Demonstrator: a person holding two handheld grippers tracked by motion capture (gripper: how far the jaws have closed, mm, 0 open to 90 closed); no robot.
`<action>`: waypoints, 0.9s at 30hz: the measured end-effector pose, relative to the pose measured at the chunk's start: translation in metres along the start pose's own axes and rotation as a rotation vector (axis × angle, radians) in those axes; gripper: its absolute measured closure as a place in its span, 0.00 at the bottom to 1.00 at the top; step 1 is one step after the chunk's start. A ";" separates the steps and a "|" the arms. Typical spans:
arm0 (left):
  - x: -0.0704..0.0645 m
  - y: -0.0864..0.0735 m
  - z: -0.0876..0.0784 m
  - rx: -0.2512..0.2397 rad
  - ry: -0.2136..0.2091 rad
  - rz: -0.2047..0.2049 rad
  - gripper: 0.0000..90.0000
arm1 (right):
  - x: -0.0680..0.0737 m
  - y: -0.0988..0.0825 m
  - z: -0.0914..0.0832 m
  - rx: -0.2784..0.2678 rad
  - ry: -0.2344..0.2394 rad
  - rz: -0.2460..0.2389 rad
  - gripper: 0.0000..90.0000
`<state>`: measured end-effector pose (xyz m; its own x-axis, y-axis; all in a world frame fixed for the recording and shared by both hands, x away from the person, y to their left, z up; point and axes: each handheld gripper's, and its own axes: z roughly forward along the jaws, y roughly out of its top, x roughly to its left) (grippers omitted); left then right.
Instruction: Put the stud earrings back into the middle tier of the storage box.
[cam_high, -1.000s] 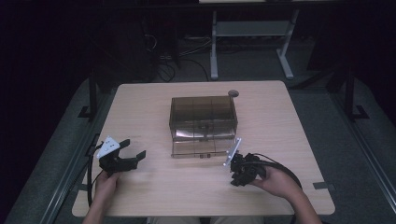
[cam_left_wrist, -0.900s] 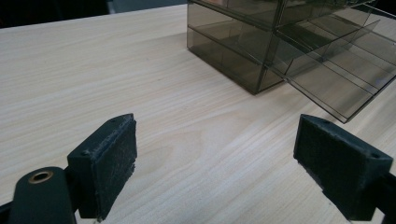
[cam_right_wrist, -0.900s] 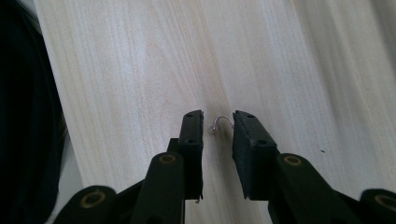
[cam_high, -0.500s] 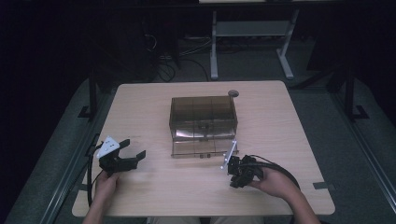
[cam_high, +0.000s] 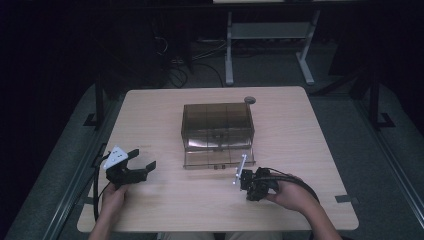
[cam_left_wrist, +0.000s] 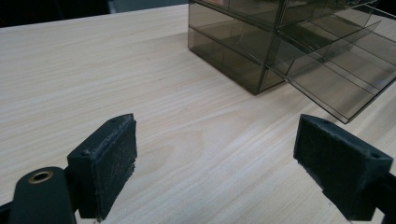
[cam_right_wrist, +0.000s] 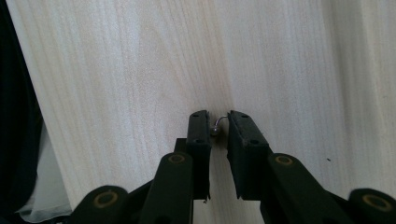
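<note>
Near the front edge of the bench (cam_high: 200, 210), toward its right corner, the right tongs (cam_right_wrist: 218, 122) point down at the wood with their jaws nearly together; they have just been closing, and a small bent metal piece (cam_right_wrist: 217, 126), hook-like and too small to name surely, sits between the pads. It touches the left pad, while a sliver of gap seems to remain on the other side, so the pinch looks not quite made. The step in hand, as I judge it, is picking this small piece up off the bench. Toward the front left corner the left tongs (cam_left_wrist: 215, 154) rest spread wide with nothing between them, aimed at the smoky clear drawer box (cam_high: 218, 131) in the middle of the bench, whose lowest drawer (cam_high: 218, 159) stands pulled out toward the front edge. The next move likely calls for finishing the squeeze squarely, then lifting straight up so the piece does not slip, and carrying it to the open drawer.
</note>
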<state>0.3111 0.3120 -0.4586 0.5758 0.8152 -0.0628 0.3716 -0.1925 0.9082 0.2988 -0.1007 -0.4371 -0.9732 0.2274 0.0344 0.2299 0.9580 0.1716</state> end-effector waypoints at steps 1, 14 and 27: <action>0.000 0.000 0.000 0.000 0.000 0.000 0.14 | 0.000 0.000 0.000 0.002 -0.003 -0.002 0.88; 0.000 0.000 0.000 0.001 0.000 0.001 0.14 | 0.000 0.001 0.000 0.005 0.001 -0.004 0.94; 0.000 0.000 0.000 0.001 0.000 0.005 0.14 | -0.005 -0.005 -0.008 -0.044 0.026 0.019 0.98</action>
<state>0.3110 0.3119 -0.4586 0.5774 0.8143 -0.0584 0.3699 -0.1972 0.9079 0.3027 -0.1080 -0.4304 -0.9686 0.2405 0.0634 0.2485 0.9446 0.2142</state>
